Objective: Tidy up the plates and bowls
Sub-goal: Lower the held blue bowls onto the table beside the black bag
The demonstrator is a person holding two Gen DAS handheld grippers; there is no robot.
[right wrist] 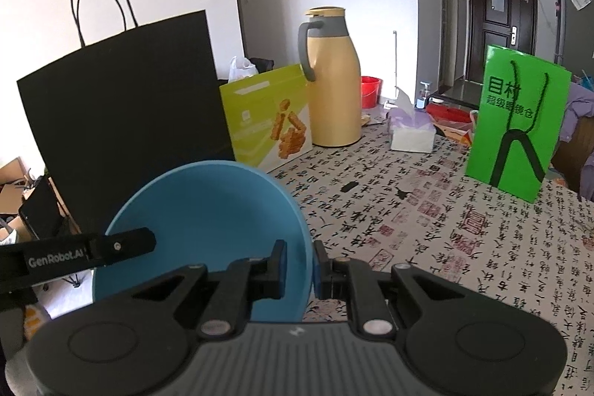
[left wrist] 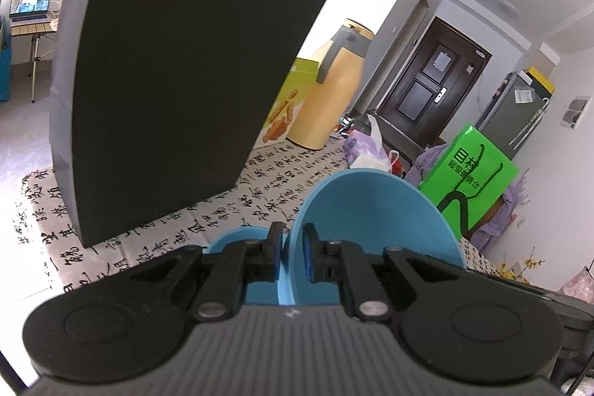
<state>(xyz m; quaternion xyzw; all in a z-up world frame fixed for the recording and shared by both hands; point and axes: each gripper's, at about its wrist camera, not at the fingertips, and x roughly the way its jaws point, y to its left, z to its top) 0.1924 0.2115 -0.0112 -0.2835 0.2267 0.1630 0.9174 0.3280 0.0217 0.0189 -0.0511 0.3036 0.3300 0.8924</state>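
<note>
Your left gripper [left wrist: 293,255] is clamped nearly closed on the rim of a blue bowl [left wrist: 371,210], 1 finger on each side of its wall. A second blue rim [left wrist: 237,236] shows just left of the fingers; you cannot tell from this view whether it is another bowl.

Your right gripper [right wrist: 300,266] is likewise pinched almost shut on the right edge of a blue bowl [right wrist: 208,210], held tilted so its hollow faces the camera. The tip of the other gripper's arm, marked GenRobot.AI, reaches in from the left in front of that bowl.

Both bowls are lifted above the table [right wrist: 445,229], which is covered with a calligraphy-print cloth. A tall black paper bag [right wrist: 122,121] stands close behind the bowl. Further back are a yellow-green box [right wrist: 267,121], a yellow thermos jug [right wrist: 334,88], a tissue pack [right wrist: 412,132] and a green paper bag [right wrist: 519,121].
</note>
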